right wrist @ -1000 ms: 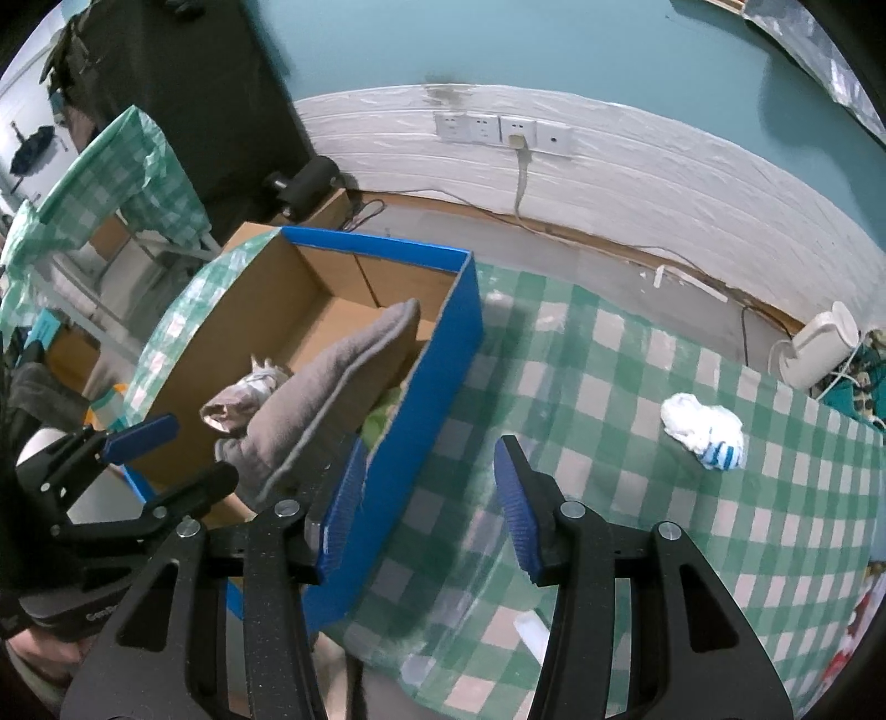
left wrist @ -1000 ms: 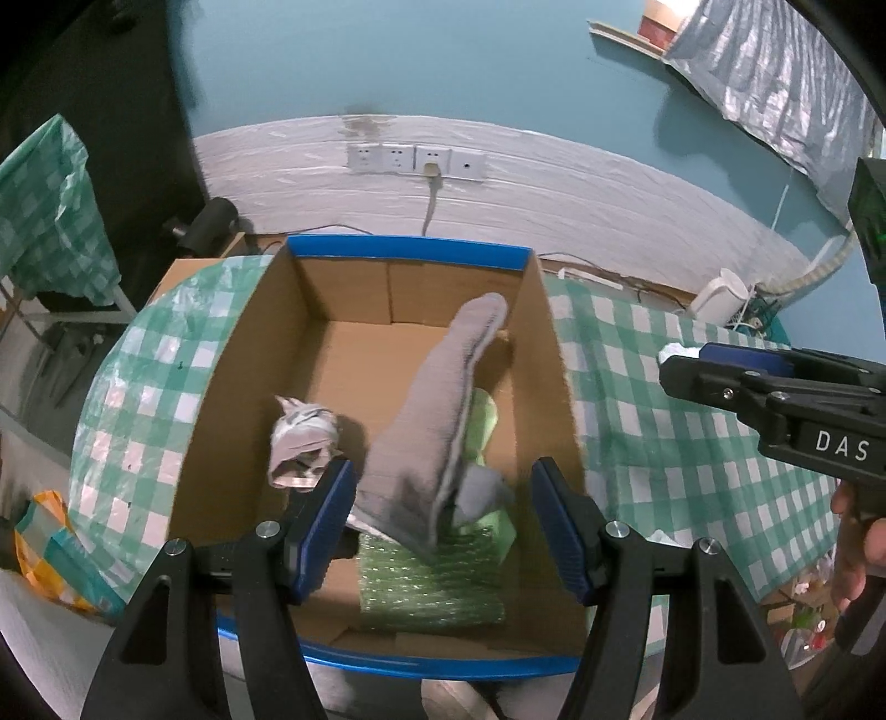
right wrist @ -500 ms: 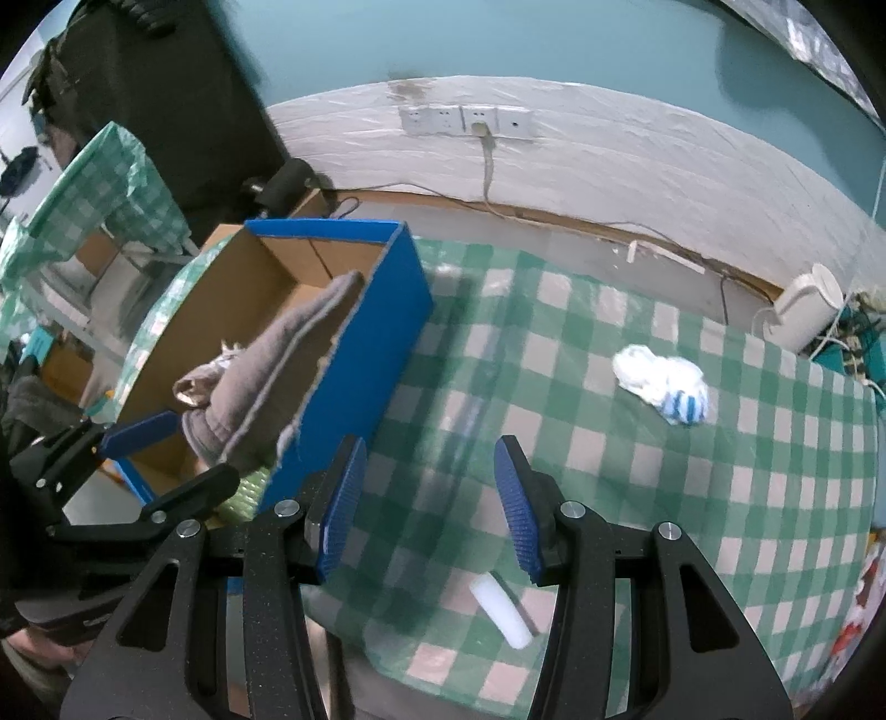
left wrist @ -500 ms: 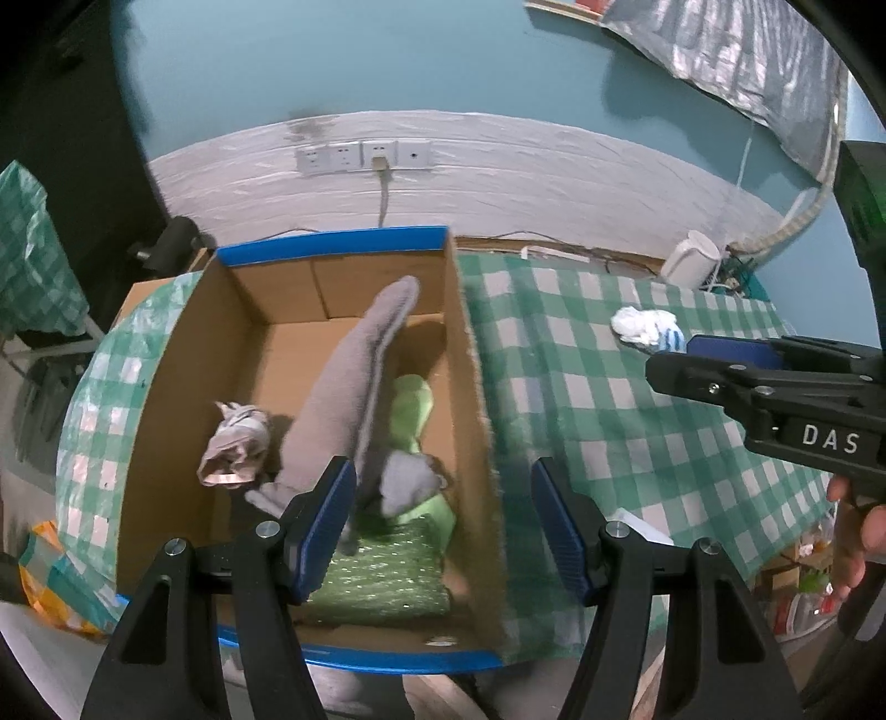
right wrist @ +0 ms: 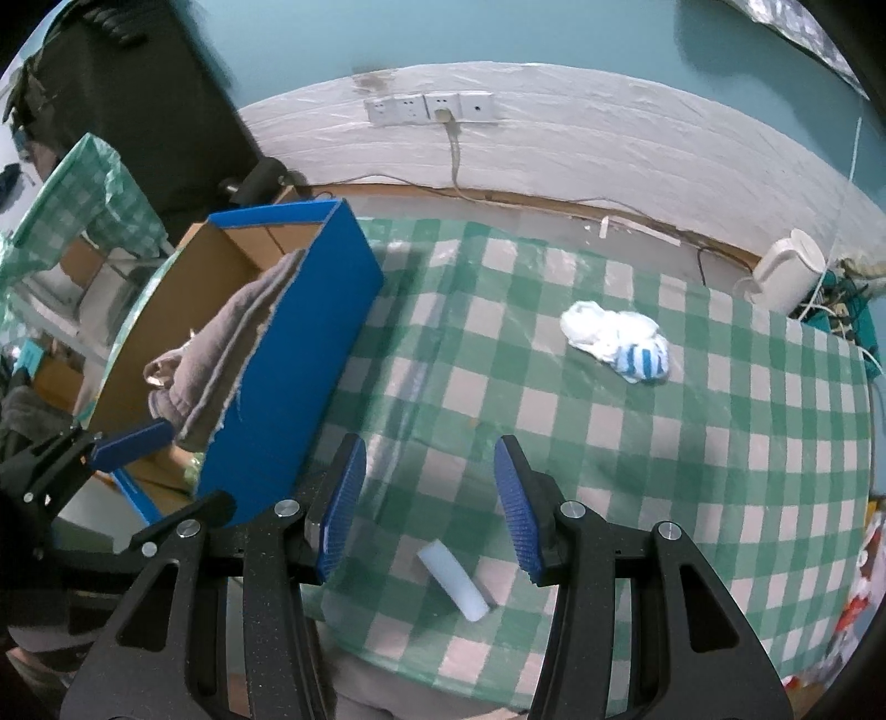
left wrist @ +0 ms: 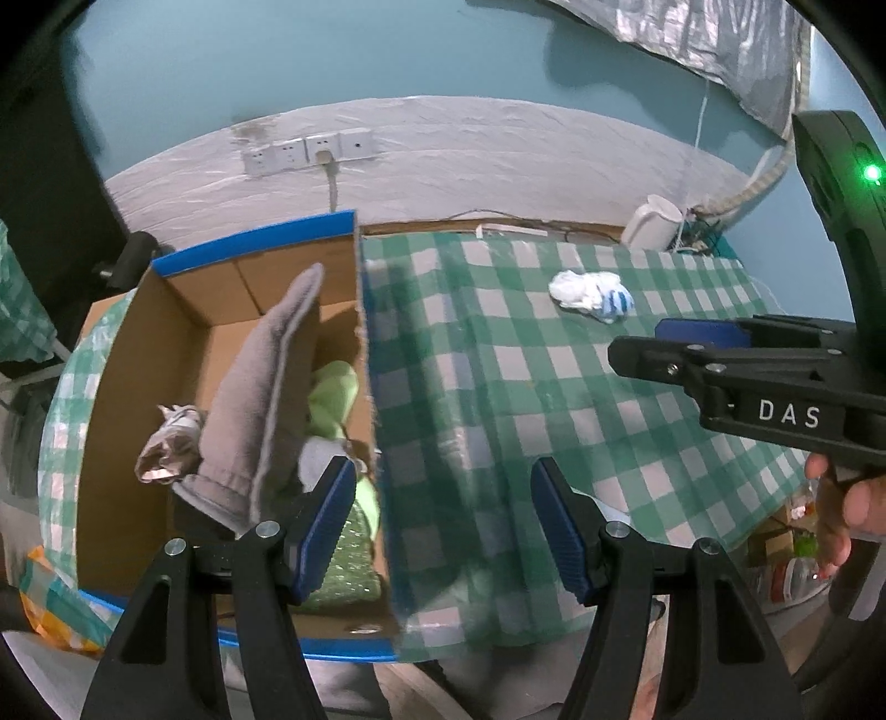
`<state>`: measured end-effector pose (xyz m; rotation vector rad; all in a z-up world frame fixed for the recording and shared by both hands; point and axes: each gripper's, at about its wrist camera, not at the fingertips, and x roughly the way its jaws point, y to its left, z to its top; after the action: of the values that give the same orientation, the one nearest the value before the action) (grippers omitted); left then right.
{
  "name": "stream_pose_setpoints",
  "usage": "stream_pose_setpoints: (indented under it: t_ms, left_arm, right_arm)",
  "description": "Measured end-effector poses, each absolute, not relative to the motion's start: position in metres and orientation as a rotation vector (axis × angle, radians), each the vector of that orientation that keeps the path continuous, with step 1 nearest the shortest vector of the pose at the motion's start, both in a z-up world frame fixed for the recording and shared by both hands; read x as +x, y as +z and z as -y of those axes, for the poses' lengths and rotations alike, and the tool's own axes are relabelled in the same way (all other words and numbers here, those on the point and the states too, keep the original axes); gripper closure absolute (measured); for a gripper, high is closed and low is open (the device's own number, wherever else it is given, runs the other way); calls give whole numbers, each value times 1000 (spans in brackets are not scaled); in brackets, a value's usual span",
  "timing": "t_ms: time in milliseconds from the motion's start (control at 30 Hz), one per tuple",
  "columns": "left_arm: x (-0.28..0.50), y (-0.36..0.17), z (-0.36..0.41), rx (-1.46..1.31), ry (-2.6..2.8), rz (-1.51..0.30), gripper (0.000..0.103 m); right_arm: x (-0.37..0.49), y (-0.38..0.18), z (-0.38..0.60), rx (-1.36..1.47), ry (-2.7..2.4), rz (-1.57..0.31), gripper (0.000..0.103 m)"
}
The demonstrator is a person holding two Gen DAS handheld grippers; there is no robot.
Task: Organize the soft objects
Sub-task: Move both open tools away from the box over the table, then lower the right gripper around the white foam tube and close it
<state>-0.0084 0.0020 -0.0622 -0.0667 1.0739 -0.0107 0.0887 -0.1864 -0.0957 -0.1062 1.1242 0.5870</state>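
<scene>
While both grippers hang over the checked tablecloth (right wrist: 692, 476):
Room: bare cloth lies between the blue-rimmed box (left wrist: 243, 252) and the white-and-blue sock bundle (right wrist: 617, 339).
Left gripper (left wrist: 443, 523): jaws apart, empty.
Right gripper (right wrist: 429, 504): jaws apart, empty.
Hidden: the box floor beneath the grey cloth (left wrist: 260, 399).
Axis: the white foam block (right wrist: 453, 579) near the front edge runs diagonally.

Teal wall (right wrist: 554, 44) above a white band with sockets (right wrist: 429, 109).
</scene>
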Motion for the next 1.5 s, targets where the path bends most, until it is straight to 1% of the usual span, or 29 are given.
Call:
stream_pose_setpoints:
  t_ms: [400,767,1233,1500]
  left_arm:
    - [-8,-76,35,-24,-61,-1125,36]
    - [-2,-98,51,-17,-71,-1187,36]
    - [8,-127,45,-82,-43,-1266,36]
    - [7,-129,47,-55,-43,-1258,35]
  right_arm:
    - [89,-112,212,-91,556,-1157,55]
    - [90,-124,230,-87,537,-1185,55]
    - [82,-167,236,-138,544,-1280,55]
    - [66,-192,222,-196,617,-1333,55]
